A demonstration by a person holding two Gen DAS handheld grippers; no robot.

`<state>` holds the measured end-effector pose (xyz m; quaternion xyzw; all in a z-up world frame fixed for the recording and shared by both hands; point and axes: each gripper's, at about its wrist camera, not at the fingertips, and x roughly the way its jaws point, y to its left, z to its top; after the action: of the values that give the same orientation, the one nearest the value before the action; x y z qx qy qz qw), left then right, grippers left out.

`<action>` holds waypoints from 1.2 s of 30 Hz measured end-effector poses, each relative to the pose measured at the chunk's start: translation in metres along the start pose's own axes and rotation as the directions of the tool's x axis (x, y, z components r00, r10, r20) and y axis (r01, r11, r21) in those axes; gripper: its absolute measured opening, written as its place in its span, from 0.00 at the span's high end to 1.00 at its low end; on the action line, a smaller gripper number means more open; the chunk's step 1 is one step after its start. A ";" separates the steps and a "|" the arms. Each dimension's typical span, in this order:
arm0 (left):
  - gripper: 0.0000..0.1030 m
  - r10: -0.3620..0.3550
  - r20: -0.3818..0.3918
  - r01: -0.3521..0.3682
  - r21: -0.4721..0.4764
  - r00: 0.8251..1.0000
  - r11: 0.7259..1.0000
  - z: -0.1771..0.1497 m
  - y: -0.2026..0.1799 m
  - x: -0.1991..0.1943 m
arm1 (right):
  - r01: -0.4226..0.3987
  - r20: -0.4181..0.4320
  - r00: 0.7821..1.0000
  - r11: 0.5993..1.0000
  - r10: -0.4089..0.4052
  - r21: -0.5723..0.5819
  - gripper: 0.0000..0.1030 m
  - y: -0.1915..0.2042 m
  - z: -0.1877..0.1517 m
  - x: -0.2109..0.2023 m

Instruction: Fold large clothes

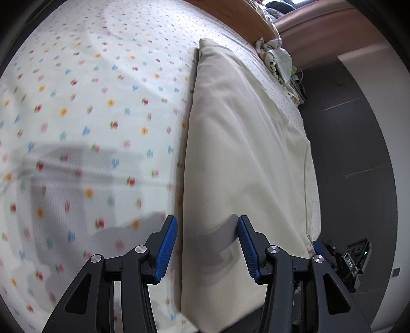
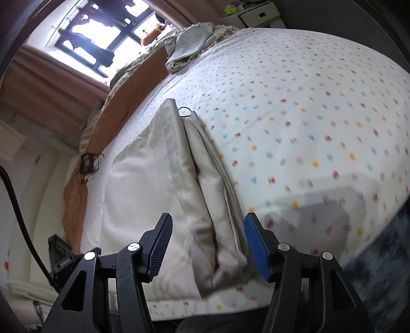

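A long cream cloth (image 1: 243, 141), folded lengthwise, lies along the edge of a bed covered with a white flower-dotted sheet (image 1: 89, 102). My left gripper (image 1: 207, 220) hovers open over the cloth's left folded edge, and its blue pads touch nothing. In the right wrist view the same cloth (image 2: 143, 184) shows stacked layers along its right side. My right gripper (image 2: 208, 217) is open. The cloth's layered near corner lies between its jaws, and the pads stand clear of it. The dotted sheet (image 2: 307, 115) spreads to the right.
A crumpled patterned cloth pile (image 1: 276, 56) sits at the bed's far end beside an orange-brown board (image 1: 230, 15). Dark floor (image 1: 346, 141) lies right of the bed. In the right wrist view there is a window (image 2: 102, 38), a black cable (image 2: 15, 205) and a dark rug (image 2: 379, 256).
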<state>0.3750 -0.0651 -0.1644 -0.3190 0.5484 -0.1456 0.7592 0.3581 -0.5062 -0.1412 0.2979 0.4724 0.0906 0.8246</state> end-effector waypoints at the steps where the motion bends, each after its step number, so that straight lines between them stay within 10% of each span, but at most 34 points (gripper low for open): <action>1: 0.51 0.008 0.002 -0.008 0.002 1.000 1.000 0.005 0.000 0.003 | 0.004 -0.013 1.000 1.000 -0.004 -0.014 0.42 0.002 0.006 0.004; 18: 0.51 0.081 0.018 -0.081 0.045 0.997 0.996 0.100 -0.009 0.047 | -0.028 -0.307 0.952 0.992 -0.012 -0.124 0.31 0.019 0.104 0.120; 36: 0.51 0.141 0.087 -0.151 0.121 0.986 0.981 0.194 -0.024 0.091 | -0.259 -0.398 0.885 0.966 0.242 0.011 0.41 0.010 0.152 0.181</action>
<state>0.5898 -0.0721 -0.1788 -0.2347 0.5297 -0.1115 0.8074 0.5838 -0.4816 -0.2096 0.3143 0.5849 0.2647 0.6993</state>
